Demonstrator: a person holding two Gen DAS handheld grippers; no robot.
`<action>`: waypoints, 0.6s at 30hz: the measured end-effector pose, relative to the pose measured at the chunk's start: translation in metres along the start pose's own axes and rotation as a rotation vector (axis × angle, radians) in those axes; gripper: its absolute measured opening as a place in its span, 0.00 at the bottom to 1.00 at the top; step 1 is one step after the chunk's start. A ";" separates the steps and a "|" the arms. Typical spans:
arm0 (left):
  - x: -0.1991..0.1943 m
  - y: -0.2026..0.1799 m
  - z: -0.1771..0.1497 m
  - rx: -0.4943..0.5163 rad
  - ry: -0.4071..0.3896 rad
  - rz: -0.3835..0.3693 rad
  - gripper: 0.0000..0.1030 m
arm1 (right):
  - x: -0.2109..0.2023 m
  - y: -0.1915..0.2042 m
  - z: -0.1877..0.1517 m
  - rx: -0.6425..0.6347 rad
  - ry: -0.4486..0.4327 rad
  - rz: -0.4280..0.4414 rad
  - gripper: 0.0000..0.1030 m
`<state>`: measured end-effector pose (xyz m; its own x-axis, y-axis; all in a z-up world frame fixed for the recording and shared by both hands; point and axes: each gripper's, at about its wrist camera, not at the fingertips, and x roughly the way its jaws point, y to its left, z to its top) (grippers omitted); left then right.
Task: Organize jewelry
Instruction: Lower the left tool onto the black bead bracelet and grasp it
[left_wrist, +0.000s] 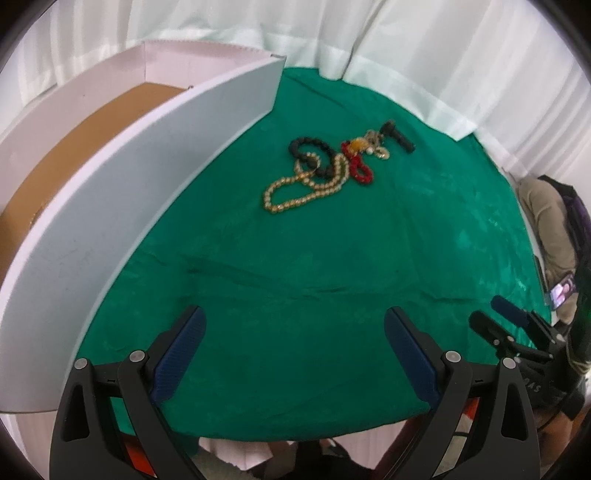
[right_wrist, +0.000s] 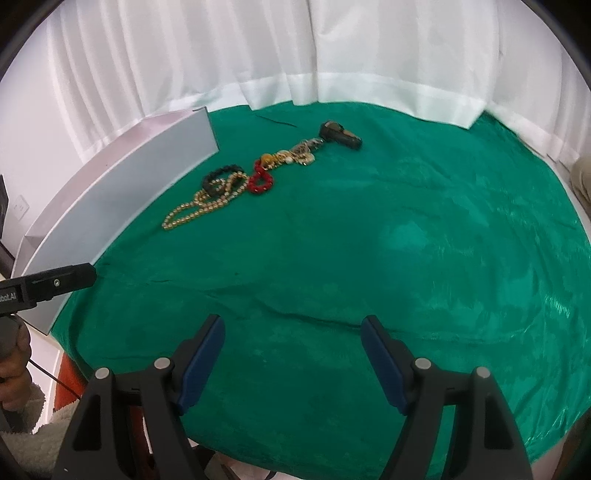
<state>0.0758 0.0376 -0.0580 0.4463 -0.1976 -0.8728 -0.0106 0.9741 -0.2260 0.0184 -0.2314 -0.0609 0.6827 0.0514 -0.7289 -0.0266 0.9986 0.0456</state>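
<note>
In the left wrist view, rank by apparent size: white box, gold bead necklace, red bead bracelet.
1. white box, nearest the camera, which exaggerates it
2. gold bead necklace
3. red bead bracelet

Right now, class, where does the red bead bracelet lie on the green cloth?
In both wrist views the red bead bracelet lies mid-cloth in the jewelry pile, between the black bead bracelet and the small gold pieces, right of the white box.

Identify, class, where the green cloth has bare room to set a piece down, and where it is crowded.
Free: the broad green cloth between both open grippers and the jewelry pile, and rightward toward the curtain. Crowded: the strip between the pile and the white box.
</note>
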 end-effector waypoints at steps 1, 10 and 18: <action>0.002 0.000 0.001 0.004 0.007 0.000 0.95 | 0.001 -0.001 0.000 0.003 0.002 0.002 0.75; 0.017 -0.018 0.054 0.089 0.035 -0.063 0.95 | 0.002 -0.008 -0.003 0.019 0.002 0.011 0.75; 0.087 -0.021 0.139 0.018 0.131 -0.119 0.76 | 0.000 -0.015 -0.008 0.044 0.001 0.013 0.75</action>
<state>0.2395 0.0154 -0.0687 0.3227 -0.3228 -0.8898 0.0513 0.9446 -0.3241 0.0136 -0.2461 -0.0671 0.6816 0.0645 -0.7289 -0.0031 0.9963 0.0853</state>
